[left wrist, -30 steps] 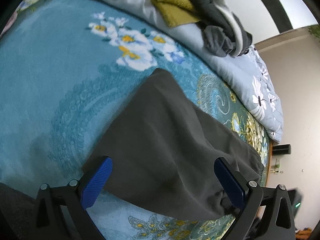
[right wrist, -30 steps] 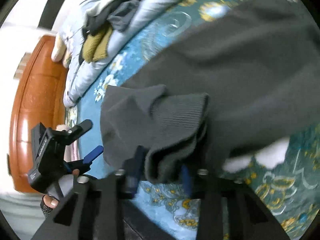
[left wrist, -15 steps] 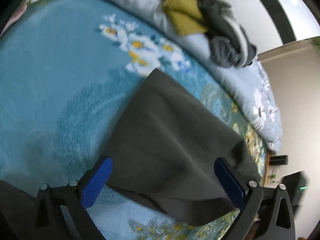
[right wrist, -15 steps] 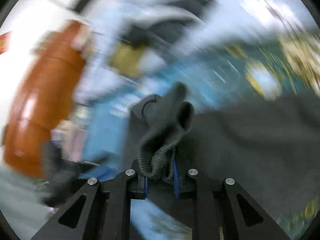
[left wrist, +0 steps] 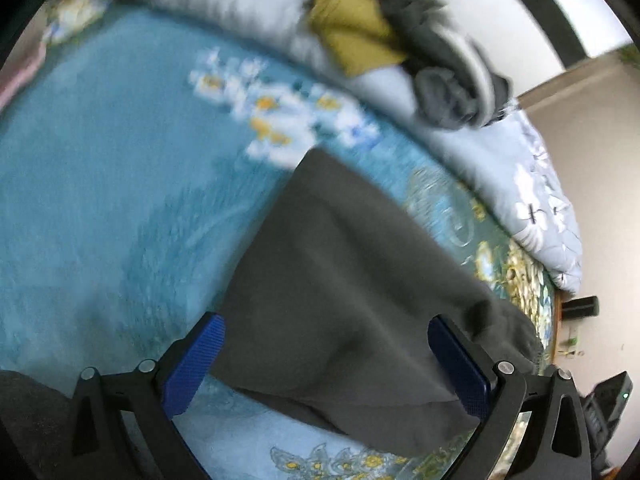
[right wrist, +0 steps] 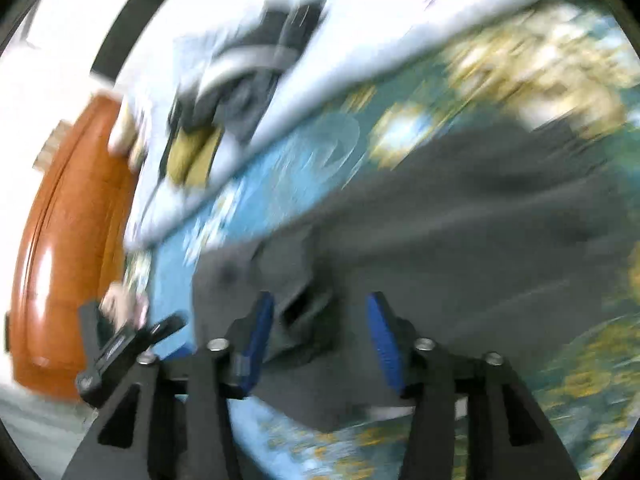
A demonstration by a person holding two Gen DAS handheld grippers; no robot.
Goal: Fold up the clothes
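Note:
A dark grey garment (left wrist: 340, 300) lies spread on a teal flowered bedspread (left wrist: 100, 200). My left gripper (left wrist: 326, 364) hovers over its near part, open wide, with cloth beneath the blue pads but not pinched. In the blurred right wrist view the same grey garment (right wrist: 460, 220) lies flat, with a rumpled cuff (right wrist: 300, 308) between the blue pads of my right gripper (right wrist: 320, 332). Its jaws are opening and the pads stand apart from the cloth. The left gripper (right wrist: 120, 344) also shows at the lower left of the right wrist view.
A pale grey duvet (left wrist: 540, 200) is bunched along the far side, with a heap of clothes (left wrist: 420, 60) on it, one piece mustard yellow (left wrist: 352, 32). An orange-brown wooden headboard (right wrist: 68, 220) stands at the left. A wall and small dark objects lie beyond the bed's right edge (left wrist: 580, 308).
The right gripper, shut on the grey cuff one second and half a second ago, has opened and let it drop onto the garment while sweeping sideways. The left gripper has barely moved.

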